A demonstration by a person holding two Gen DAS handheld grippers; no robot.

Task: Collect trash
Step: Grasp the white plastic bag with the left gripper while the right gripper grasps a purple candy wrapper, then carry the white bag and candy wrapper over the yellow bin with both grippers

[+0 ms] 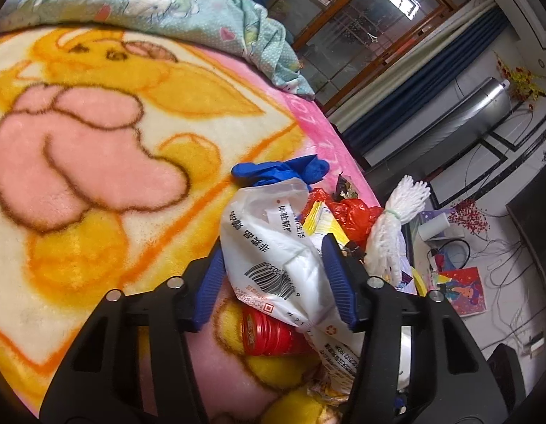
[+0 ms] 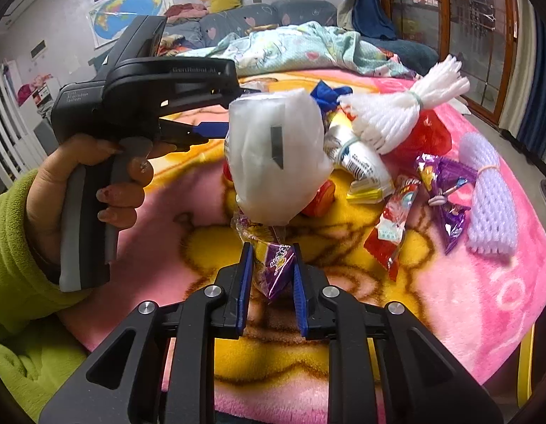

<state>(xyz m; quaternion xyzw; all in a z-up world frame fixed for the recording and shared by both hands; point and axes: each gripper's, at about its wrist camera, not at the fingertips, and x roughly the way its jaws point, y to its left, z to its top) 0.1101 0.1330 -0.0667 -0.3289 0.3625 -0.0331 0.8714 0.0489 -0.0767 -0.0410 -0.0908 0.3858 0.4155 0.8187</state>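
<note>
Trash lies heaped on a pink and yellow cartoon blanket (image 2: 467, 300). My left gripper (image 1: 273, 247) is shut on a white plastic bag (image 1: 273, 247) printed with a barcode, its blue pads pressing both sides. From the right wrist view, the left gripper (image 2: 230, 109) holds the same bag (image 2: 276, 155) bulging above the pile, a hand on its handle. My right gripper (image 2: 271, 265) is shut on a purple and yellow snack wrapper (image 2: 276, 268) near the blanket's front. A red round lid (image 1: 269, 332) sits under the bag.
A white foam net (image 2: 389, 120), red plastic bag (image 2: 428, 137), blue glove (image 2: 326, 93), white pouch (image 2: 361, 166), red wrapper (image 2: 393, 226), purple wrapper (image 2: 446, 190) and lilac foam net (image 2: 488, 205) lie to the right. A crumpled teal quilt (image 2: 308, 49) lies behind. The blanket's edge drops off at right.
</note>
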